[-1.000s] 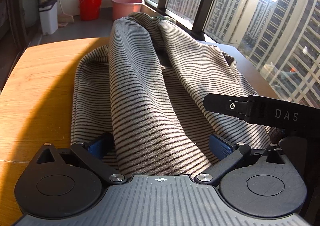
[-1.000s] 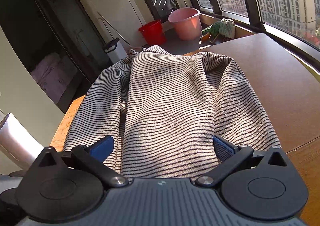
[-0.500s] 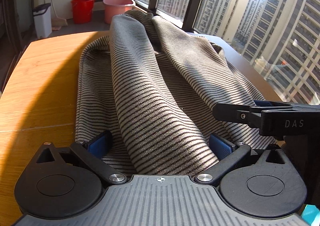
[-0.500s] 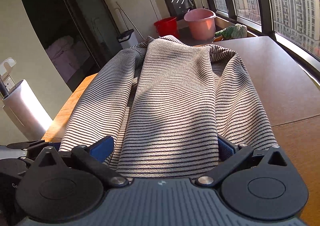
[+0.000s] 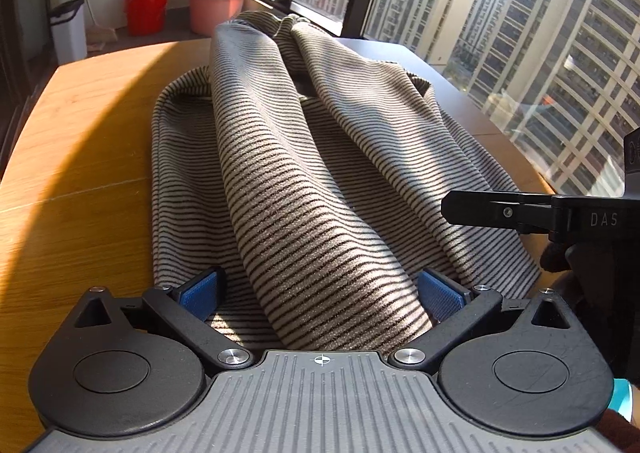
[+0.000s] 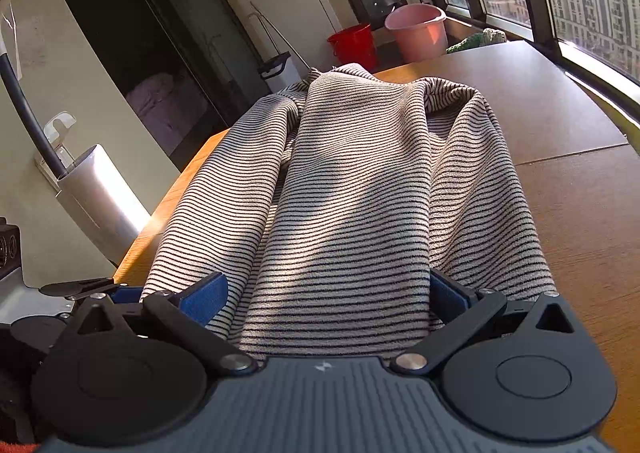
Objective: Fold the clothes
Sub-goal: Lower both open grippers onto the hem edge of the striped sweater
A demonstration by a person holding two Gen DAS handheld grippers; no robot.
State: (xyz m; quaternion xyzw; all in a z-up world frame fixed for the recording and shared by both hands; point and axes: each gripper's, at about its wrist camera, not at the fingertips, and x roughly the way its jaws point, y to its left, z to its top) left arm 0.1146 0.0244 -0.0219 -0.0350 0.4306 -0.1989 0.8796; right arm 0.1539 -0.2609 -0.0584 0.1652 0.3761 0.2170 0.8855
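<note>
A beige knit garment with thin dark horizontal stripes lies lengthwise on the wooden table, running from the near edge toward the far windows. Its fabric is soft and finely ribbed, bunched into long ridges: one thick fold rises down the middle, with flatter layers spreading out to the left and right beneath it. Sunlight falls across it in patches, leaving other parts in shade.

The left gripper has its blue-padded fingers spread wide, with the near end of the central fold lying between them. The right gripper is likewise spread, its blue pads standing on either side of a broad band of the striped cloth; neither pair visibly presses on the fabric.

Beyond the far end of the table stand a red plastic bucket and a pink plastic bucket, side by side on the floor.
</note>
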